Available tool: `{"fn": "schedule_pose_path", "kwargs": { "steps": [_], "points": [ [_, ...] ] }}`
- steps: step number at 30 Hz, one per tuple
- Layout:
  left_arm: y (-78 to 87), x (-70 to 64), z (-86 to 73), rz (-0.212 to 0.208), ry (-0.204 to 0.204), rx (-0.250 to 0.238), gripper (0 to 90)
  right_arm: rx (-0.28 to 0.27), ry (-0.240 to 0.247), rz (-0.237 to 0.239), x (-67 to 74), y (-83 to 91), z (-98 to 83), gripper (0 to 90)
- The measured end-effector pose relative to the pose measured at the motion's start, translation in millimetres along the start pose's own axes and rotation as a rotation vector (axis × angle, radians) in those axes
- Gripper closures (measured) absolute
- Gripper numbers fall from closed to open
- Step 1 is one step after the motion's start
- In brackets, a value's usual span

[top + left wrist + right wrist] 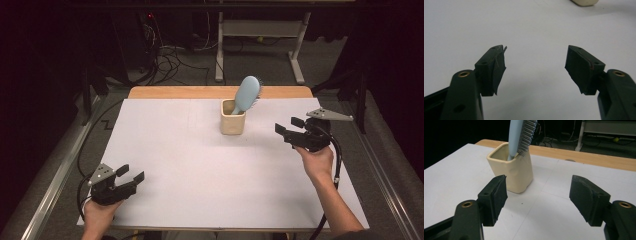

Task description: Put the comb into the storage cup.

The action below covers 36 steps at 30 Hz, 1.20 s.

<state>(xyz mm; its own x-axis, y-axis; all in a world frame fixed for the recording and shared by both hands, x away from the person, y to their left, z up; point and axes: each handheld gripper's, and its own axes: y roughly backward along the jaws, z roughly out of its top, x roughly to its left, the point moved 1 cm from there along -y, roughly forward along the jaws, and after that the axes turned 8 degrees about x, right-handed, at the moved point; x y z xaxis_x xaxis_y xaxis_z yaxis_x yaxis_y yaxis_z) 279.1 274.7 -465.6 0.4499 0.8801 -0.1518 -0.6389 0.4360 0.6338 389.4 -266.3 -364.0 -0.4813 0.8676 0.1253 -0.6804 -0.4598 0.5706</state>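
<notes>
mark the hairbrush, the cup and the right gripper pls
hairbrush (247, 92): high view, back of its blue head.
cup (232, 125): high view, front wall.
right gripper (288, 128): high view, midway between its open jaw tips.

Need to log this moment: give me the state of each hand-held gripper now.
Left hand-held gripper: open, holding nothing.
Right hand-held gripper: open, holding nothing.

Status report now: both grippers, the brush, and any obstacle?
Left gripper open, empty. Right gripper open, empty, beside cup. Brush stands handle-down in cup, leaning. Nothing in the way.
</notes>
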Motion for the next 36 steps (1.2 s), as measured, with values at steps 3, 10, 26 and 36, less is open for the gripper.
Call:
{"fn": "schedule_pose_path", "kwargs": {
  "steps": [3, 10, 26, 36],
  "points": [
    [0.1, 0.6, -0.1, -0.001, 0.005, -0.001, 33.0, 0.0, 0.001, 0.001, -0.4, 3.2, -3.6, 30.8],
    [0.4, 0.2, -0.3, 0.0, 0.004, -0.001, 33.0, -0.012, 0.015, 0.001, 1.5, 10.9, -9.5, 30.6],
    [-1.1, -0.3, 0.3, -0.001, 0.0, 0.001, 33.0, -0.03, 0.016, 0.007, 1.7, 24.3, -26.7, 30.1],
    [-0.7, -0.2, 0.1, 0.0, 0.002, 0.001, 33.0, -0.034, 0.023, 0.008, 4.3, 27.4, -38.3, 28.0]
  ]
}}
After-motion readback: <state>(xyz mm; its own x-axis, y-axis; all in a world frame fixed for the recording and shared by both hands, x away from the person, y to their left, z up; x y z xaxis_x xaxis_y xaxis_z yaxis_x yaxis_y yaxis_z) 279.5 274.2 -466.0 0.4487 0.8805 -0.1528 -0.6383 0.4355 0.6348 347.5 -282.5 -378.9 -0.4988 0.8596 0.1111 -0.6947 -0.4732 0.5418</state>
